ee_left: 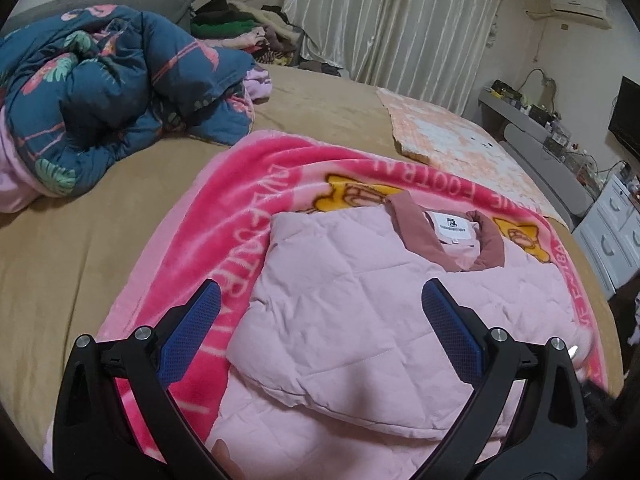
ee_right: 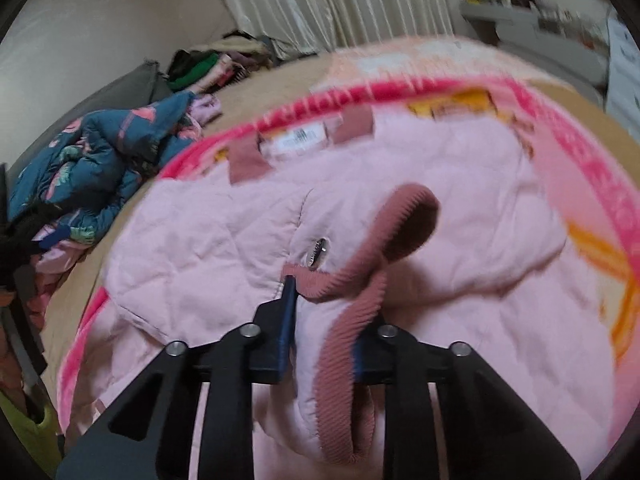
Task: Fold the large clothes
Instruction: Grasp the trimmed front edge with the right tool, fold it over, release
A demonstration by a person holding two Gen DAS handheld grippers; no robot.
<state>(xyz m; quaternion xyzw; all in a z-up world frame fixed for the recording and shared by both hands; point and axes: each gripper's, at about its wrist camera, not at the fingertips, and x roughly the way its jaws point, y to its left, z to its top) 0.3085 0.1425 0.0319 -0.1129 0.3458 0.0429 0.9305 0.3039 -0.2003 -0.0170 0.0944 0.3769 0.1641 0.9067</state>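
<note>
A pale pink quilted jacket (ee_left: 352, 308) with a dusty-rose collar (ee_left: 448, 244) lies on a bright pink blanket (ee_left: 224, 208) on the bed; its left side is folded in over the body. My left gripper (ee_left: 320, 308) hovers open above that folded part, blue pads wide apart and nothing between them. In the right wrist view, my right gripper (ee_right: 328, 300) is shut on the jacket's sleeve end, where the ribbed rose cuff (ee_right: 360, 280) bunches between the blue pads. The sleeve is lifted over the jacket body (ee_right: 208, 240). A metal snap (ee_right: 317, 252) shows just beyond the fingertips.
A rumpled dark blue floral quilt (ee_left: 100, 92) sits at the far left of the tan bed (ee_left: 60, 240). A peach patterned cloth (ee_left: 452, 140) lies beyond the blanket. Piled clothes (ee_left: 240, 28) and curtains (ee_left: 400, 20) are at the back, white drawers (ee_left: 612, 224) at the right.
</note>
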